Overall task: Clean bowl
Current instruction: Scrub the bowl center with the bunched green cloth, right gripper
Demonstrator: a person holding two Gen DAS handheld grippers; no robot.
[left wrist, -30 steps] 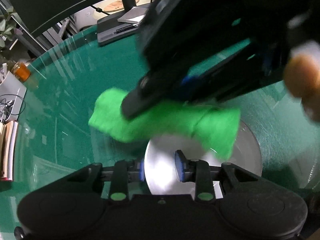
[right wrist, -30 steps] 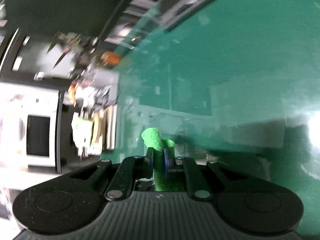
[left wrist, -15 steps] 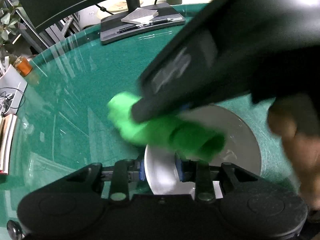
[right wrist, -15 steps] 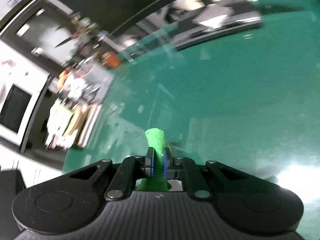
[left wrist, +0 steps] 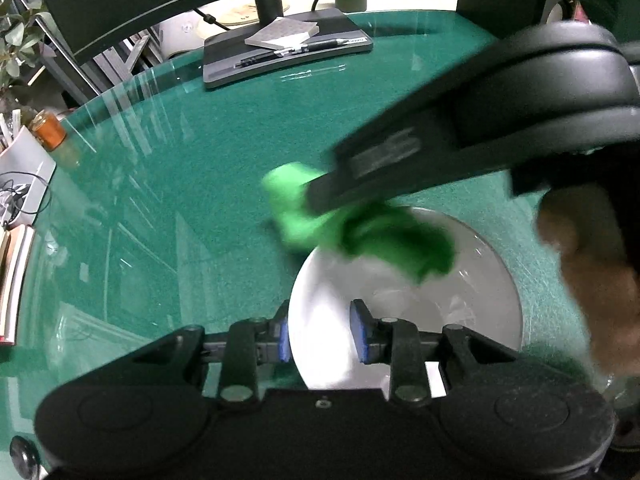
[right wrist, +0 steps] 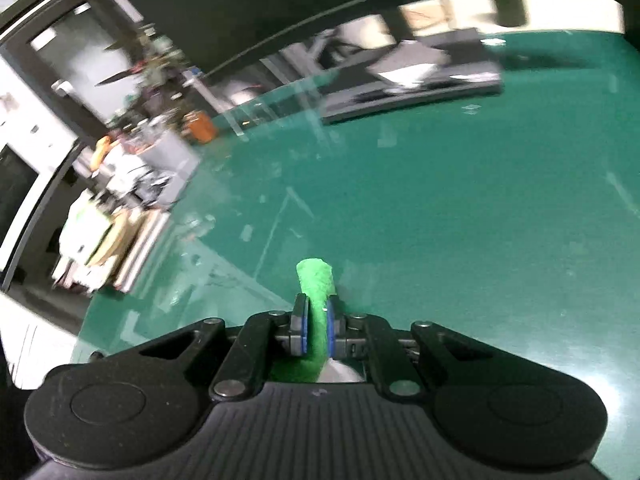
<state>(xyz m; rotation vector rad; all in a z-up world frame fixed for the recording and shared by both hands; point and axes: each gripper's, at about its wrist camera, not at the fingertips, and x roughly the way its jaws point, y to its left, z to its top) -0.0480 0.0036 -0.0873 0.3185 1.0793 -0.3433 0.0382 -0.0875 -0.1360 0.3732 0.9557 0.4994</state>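
Note:
A shiny metal bowl (left wrist: 460, 312) rests on the green table (left wrist: 224, 152). My left gripper (left wrist: 322, 336) is shut on the bowl's near-left rim, one blue pad outside and one inside. A bright green cloth (left wrist: 360, 228) lies across the bowl's far rim, partly inside it. My right gripper (right wrist: 315, 326) is shut on that green cloth (right wrist: 316, 280), which sticks out past its fingertips. In the left wrist view the right gripper's black body (left wrist: 460, 144) reaches in from the upper right, and a hand (left wrist: 592, 276) shows at the right edge.
A dark monitor base (left wrist: 280, 56) with a notepad and pen stands at the back of the table. An orange jar (left wrist: 48, 130) sits at the far left edge by cables and books (left wrist: 12, 272). Cluttered shelves (right wrist: 112, 184) lie beyond the table's left edge.
The right gripper has rolled and drawn the cloth to the right, from mostly left of the bowl to across its far rim. The left gripper and bowl kept still.

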